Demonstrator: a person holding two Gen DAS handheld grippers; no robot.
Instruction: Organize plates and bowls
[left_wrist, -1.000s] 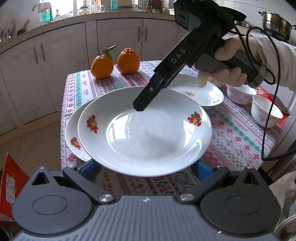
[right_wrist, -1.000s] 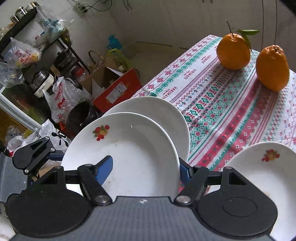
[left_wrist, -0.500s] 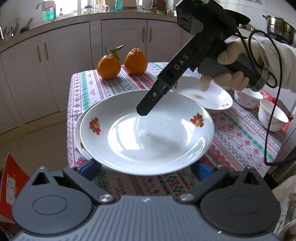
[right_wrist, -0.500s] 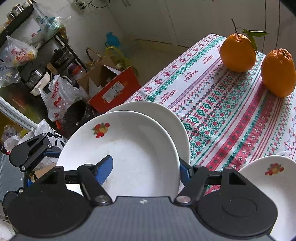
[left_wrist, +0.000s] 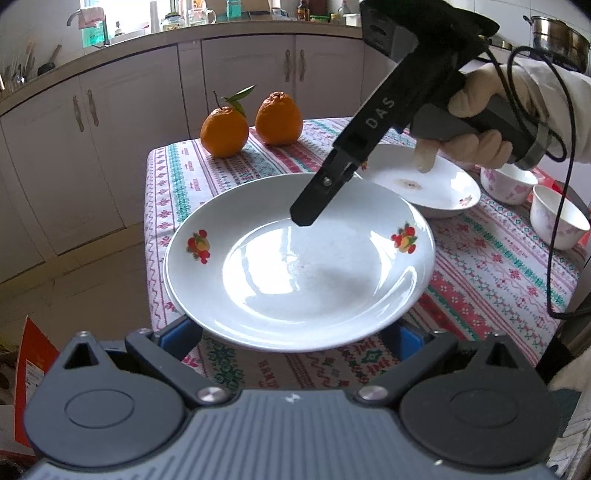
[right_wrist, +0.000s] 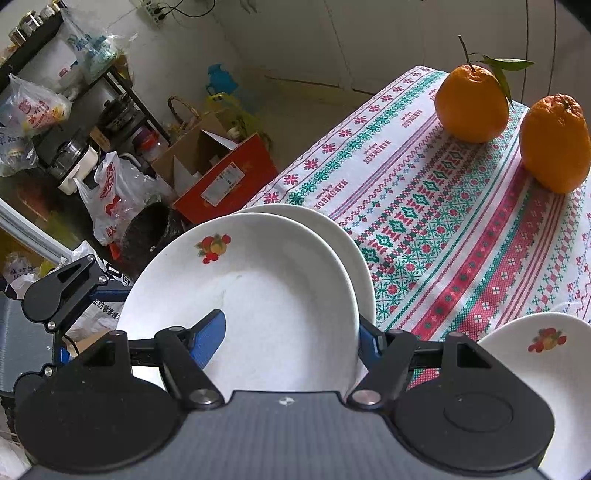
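Observation:
A white plate with fruit prints (left_wrist: 299, 258) (right_wrist: 243, 306) lies on top of a second white plate (right_wrist: 354, 251), whose rim shows at its left edge in the left wrist view (left_wrist: 167, 280). My right gripper (right_wrist: 291, 336) straddles the top plate's far rim, one blue pad (right_wrist: 208, 338) over its inside and the other outside the rim; it also shows in the left wrist view (left_wrist: 306, 218). My left gripper (left_wrist: 295, 336) is open, its blue pads under the plate's near rim. A third plate (left_wrist: 428, 184) (right_wrist: 546, 369) lies to the right.
Two oranges (left_wrist: 225, 129) (left_wrist: 279, 118) sit at the table's far end. Two small bowls (left_wrist: 508, 182) (left_wrist: 557, 216) stand at the right. The patterned tablecloth (right_wrist: 443, 206) covers the table. Beyond the left edge are a red box (right_wrist: 225, 177), bags and a shelf.
The top plate has moved over the lower plate and now nearly covers it. The right gripper has stayed on the plate's rim.

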